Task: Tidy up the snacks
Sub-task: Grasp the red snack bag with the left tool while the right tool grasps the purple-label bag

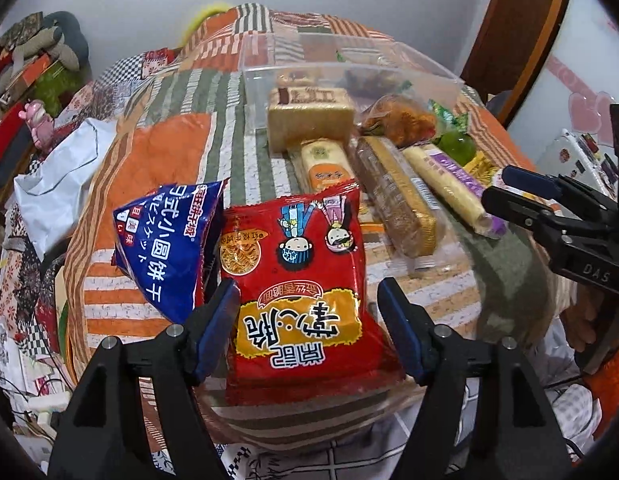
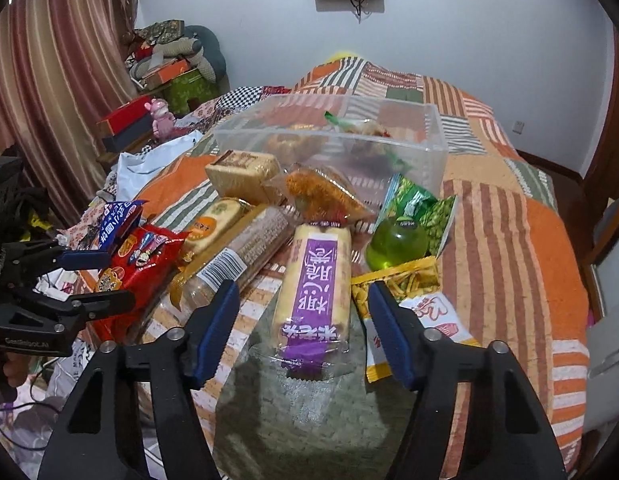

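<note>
A pile of snacks lies on a patchwork quilt in front of a clear plastic bin (image 1: 349, 68) (image 2: 429, 136). My left gripper (image 1: 309, 324) is open, its fingers on either side of a red noodle-snack bag (image 1: 297, 272) (image 2: 137, 268); a blue biscuit bag (image 1: 169, 240) lies to its left. My right gripper (image 2: 301, 324) is open, its fingers on either side of the near end of a purple-and-cream roll pack (image 2: 313, 292) (image 1: 449, 184). The right gripper (image 1: 513, 196) also shows at the right edge of the left wrist view.
A brown cracker tray (image 2: 245, 248), an orange-labelled cake (image 2: 213, 224), a tan cake block (image 2: 241, 176), an orange snack bag (image 2: 325, 196), a green jelly cup (image 2: 397, 244), green pea packets (image 2: 433, 216) and yellow chip bags (image 2: 401, 284) crowd the quilt. Clutter lies off the bed's left.
</note>
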`<state>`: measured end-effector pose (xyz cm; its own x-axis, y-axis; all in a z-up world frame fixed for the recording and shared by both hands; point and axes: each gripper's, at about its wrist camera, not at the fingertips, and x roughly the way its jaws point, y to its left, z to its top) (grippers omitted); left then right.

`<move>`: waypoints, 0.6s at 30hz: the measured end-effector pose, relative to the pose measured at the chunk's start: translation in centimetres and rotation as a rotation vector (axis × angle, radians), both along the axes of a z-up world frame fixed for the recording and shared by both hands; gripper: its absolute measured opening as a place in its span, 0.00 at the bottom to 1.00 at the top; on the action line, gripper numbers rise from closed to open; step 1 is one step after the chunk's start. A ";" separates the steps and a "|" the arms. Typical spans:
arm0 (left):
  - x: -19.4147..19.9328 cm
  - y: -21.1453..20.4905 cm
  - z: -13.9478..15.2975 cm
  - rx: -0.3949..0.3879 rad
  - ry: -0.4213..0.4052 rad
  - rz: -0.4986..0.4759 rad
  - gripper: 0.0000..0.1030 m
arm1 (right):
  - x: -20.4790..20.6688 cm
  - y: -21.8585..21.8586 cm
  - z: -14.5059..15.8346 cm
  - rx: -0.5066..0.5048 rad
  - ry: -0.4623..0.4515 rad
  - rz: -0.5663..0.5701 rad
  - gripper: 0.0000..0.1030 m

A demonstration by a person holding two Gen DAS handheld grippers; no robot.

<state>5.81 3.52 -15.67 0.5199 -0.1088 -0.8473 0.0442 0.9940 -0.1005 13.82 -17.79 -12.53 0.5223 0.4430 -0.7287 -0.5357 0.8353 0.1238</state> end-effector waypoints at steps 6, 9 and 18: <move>0.7 -0.1 -0.6 0.018 -0.009 0.022 0.74 | 0.5 0.0 -0.8 0.026 0.046 0.016 0.55; 1.1 -0.1 -1.0 0.024 -0.009 0.031 0.77 | 0.8 0.0 -1.2 0.029 0.071 0.023 0.55; 1.7 0.3 -2.0 0.020 0.002 0.042 0.80 | 1.7 0.0 -1.9 0.038 0.118 0.020 0.55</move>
<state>7.54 3.82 -17.72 0.5216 -0.0696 -0.8503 0.0021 0.9968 -0.0803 15.48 -17.82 -14.45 0.4247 0.4804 -0.7673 -0.5318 0.8183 0.2180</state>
